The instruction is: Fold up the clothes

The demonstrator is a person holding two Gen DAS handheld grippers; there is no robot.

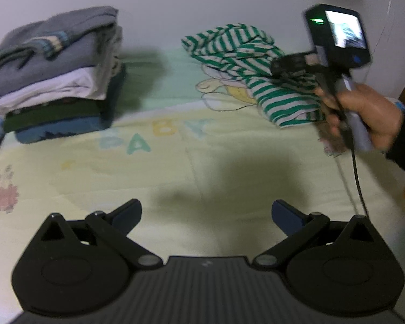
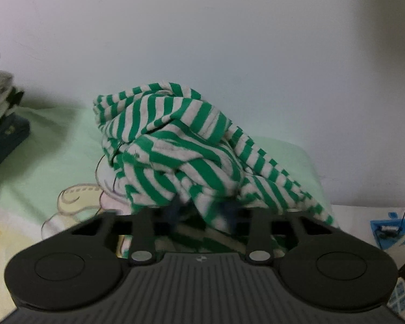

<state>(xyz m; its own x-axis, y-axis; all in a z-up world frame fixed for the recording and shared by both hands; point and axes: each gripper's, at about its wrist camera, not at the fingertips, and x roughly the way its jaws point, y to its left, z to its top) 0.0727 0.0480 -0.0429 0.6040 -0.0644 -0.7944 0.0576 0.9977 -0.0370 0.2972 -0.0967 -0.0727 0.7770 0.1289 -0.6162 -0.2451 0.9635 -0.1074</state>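
Observation:
A crumpled green-and-white striped garment (image 1: pixel 237 54) (image 2: pixel 175 140) lies in a heap at the far right of the bed, against the wall. In the right wrist view my right gripper (image 2: pixel 202 212) has its jaws drawn close on a raised fold at the heap's near edge, with cloth bunched between the blue pads. In the left wrist view the same gripper (image 1: pixel 278 67) is blurred and rests on the garment, held by a hand (image 1: pixel 370 116). My left gripper (image 1: pixel 206 216) hangs open over the bare sheet, nothing between its fingers.
A stack of folded clothes (image 1: pixel 54 75) (image 2: pixel 0 124), grey on top, stands at the far left by the wall. The pale printed bed sheet (image 1: pixel 175 162) lies between. A black cable (image 1: pixel 357 183) hangs from the right gripper. A small blue box (image 2: pixel 391 229) sits at the right.

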